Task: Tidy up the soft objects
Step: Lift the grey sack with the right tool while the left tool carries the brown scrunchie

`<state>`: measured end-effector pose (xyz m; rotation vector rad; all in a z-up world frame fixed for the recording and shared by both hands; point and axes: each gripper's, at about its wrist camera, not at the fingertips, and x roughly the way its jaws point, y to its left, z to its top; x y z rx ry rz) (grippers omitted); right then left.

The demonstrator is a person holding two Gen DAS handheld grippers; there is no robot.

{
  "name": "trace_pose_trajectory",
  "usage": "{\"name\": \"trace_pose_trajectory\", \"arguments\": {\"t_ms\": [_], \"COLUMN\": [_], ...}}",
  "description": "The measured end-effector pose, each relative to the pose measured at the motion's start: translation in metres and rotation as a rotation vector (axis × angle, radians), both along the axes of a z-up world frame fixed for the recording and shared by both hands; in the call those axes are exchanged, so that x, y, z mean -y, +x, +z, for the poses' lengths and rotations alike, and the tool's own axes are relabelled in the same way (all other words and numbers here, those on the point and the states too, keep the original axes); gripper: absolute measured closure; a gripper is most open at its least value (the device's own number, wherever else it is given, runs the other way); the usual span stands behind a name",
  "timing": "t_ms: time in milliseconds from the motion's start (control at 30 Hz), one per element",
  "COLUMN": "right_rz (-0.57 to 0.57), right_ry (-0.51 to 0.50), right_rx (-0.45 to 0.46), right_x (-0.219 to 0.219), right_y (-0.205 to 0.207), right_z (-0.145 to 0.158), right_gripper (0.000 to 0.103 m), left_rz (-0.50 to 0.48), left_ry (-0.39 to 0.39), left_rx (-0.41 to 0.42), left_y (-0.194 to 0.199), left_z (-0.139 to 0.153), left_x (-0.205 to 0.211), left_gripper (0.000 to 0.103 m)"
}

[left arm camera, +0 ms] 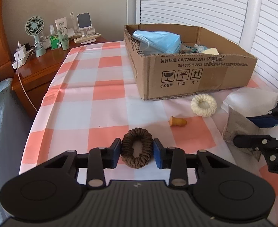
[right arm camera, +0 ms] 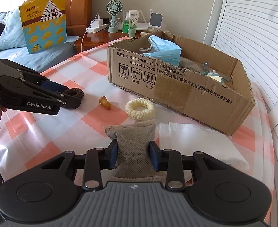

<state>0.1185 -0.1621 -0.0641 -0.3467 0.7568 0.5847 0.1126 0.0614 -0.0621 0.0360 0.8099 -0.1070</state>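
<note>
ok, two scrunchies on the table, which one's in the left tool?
The brown scrunchie, pinched between the left tool pads. The cream scrunchie lies free beside the cardboard box.

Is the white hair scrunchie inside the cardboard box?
No. The white scrunchie lies on the checkered tablecloth, just outside the cardboard box.

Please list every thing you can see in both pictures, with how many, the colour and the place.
brown hair tie: 1, dark brown, between the left gripper's pads
grey pouch: 1, grey, between the right gripper's pads
cream hair tie: 1, cream, on the cloth before the box
earplug: 1, orange-tan, lying on the cloth
cardboard box: 1, brown, on the table
face masks: several, blue, in the box
white tissue: 1, white, beside the pouch
tablecloth: 1, pink-and-white check
small fan: 1, pale green, on the nightstand
snack bag: 1, yellow and blue, on the bed
left gripper: 1, black
right gripper: 1, black
</note>
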Motion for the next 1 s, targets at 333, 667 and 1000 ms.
{"name": "trace_pose_trajectory", "arguments": {"t_ms": [333, 667, 1000], "right_rz": [0.001, -0.001, -0.003], "right_ry": [0.009, 0.033, 0.036], "right_rx": [0.034, 0.076, 0.154], "right_x": [0.008, 0.012, 0.017], "right_y": [-0.013, -0.025, -0.024], "right_z": [0.017, 0.037, 0.068], "right_gripper": [0.068, 0.069, 0.069], "left_rz": [-0.094, -0.143, -0.177], "left_ry": [-0.006, -0.024, -0.044], "left_rx": [-0.003, 0.025, 0.041], "left_y": [-0.008, -0.021, -0.028], "left_z": [0.02, 0.045, 0.06], "left_x": [-0.002, -0.001, -0.003], "left_gripper": [0.07, 0.07, 0.07]}}
